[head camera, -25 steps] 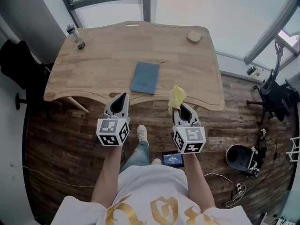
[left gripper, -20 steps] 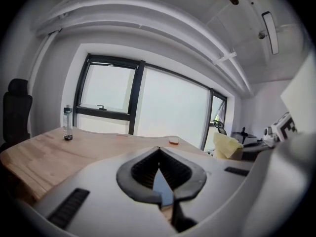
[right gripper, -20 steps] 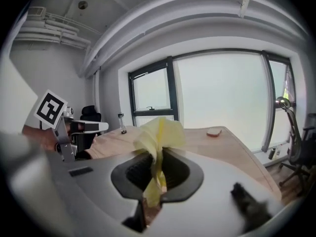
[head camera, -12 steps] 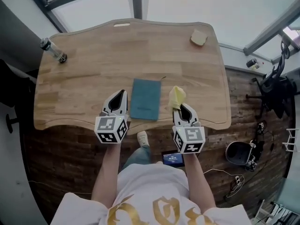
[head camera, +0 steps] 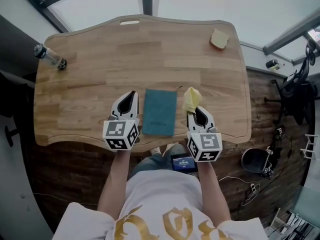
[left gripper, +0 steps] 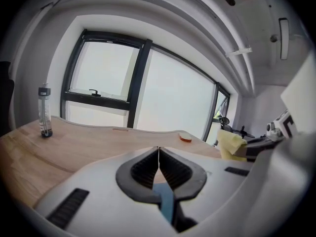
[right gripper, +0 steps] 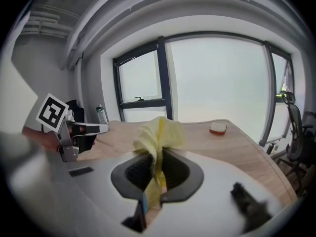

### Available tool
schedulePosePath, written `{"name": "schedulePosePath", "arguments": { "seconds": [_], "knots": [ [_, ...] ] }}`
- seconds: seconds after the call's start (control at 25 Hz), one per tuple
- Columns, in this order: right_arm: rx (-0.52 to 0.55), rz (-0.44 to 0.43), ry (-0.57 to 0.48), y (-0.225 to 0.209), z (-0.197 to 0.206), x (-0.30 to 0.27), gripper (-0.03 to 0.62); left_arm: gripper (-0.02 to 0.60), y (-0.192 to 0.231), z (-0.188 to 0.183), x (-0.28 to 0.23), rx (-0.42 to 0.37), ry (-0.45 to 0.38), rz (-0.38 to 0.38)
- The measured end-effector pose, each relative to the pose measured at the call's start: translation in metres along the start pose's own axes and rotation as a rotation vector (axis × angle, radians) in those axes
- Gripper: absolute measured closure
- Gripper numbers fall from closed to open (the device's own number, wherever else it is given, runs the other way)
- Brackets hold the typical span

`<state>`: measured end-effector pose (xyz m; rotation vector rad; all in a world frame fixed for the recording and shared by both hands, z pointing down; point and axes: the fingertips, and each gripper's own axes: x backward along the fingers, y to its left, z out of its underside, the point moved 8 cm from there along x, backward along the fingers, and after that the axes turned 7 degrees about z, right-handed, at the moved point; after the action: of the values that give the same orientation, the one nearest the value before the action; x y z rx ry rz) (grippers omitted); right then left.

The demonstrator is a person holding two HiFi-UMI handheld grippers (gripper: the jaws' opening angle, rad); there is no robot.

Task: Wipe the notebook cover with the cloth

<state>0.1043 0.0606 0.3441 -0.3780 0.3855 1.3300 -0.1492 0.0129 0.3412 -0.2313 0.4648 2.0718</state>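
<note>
We hold the crumpled yellow cloth (right gripper: 158, 131) clenched in the right gripper (head camera: 197, 109). Its jaws pinch the lower folds, and a loose bunch stands out past the tips. The left gripper (left gripper: 158, 151) has its jaws pressed together on nothing. The flat teal notebook (head camera: 159, 112) lies closed on the light wooden table (head camera: 100, 74), at the middle of the near edge and between our two grippers. The left gripper is just beside the notebook's left side, and the cloth is just off its far right corner. As far as we can tell, neither touches it.

We judge that wiping has not begun and that the step in hand is bringing the cloth onto the cover. To do it well, we should lower the right gripper so that the soft bunch meets the cover, not the hard jaw tips. Then we should draw long, overlapping strokes across the whole face.

The notebook looks light and sits close to the near edge, so strokes pulled toward us could slide it off. Light pressure and strokes running along the edge seem safer. The closed left tips could pin the notebook's left margin. Our grip on the cloth should be kept firm so that it does not drag free.

The clear bottle (head camera: 49, 57) at the far left corner and the tan block (head camera: 219, 38) at the far right corner are well apart from the work.
</note>
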Motion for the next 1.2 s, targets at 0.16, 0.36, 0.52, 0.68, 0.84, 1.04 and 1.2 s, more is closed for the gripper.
{"name": "schedulePosePath", "arguments": {
  "seconds": [0.16, 0.36, 0.52, 0.68, 0.84, 1.04, 1.2],
  "knots": [
    [-0.007, 0.007, -0.029, -0.008, 0.0, -0.006, 0.553, 0.566, -0.004, 0.003, -0.012, -0.004, 0.001, 0.004],
    [-0.008, 0.001, -0.014, -0.019, 0.001, -0.017, 0.553, 0.566, -0.001, 0.012, -0.03, -0.011, 0.037, -0.005],
    [-0.02, 0.002, 0.005, -0.023, 0.01, -0.018, 0.553, 0.566, -0.001, 0.021, -0.031, -0.003, 0.062, -0.008],
    [-0.019, 0.0, 0.021, -0.025, 0.014, -0.027, 0.553, 0.566, 0.001, 0.026, -0.036, -0.006, 0.072, 0.001],
    [-0.002, -0.01, 0.049, -0.022, 0.019, -0.034, 0.553, 0.566, 0.001, 0.035, -0.037, -0.016, 0.103, 0.021],
    [0.007, -0.031, 0.101, -0.018, 0.029, -0.045, 0.553, 0.549, 0.006, 0.052, -0.039, -0.003, 0.165, 0.004],
    [0.018, -0.067, 0.145, -0.014, 0.038, -0.055, 0.553, 0.448, 0.01, 0.067, -0.043, 0.05, 0.22, 0.018]
  ]
}}
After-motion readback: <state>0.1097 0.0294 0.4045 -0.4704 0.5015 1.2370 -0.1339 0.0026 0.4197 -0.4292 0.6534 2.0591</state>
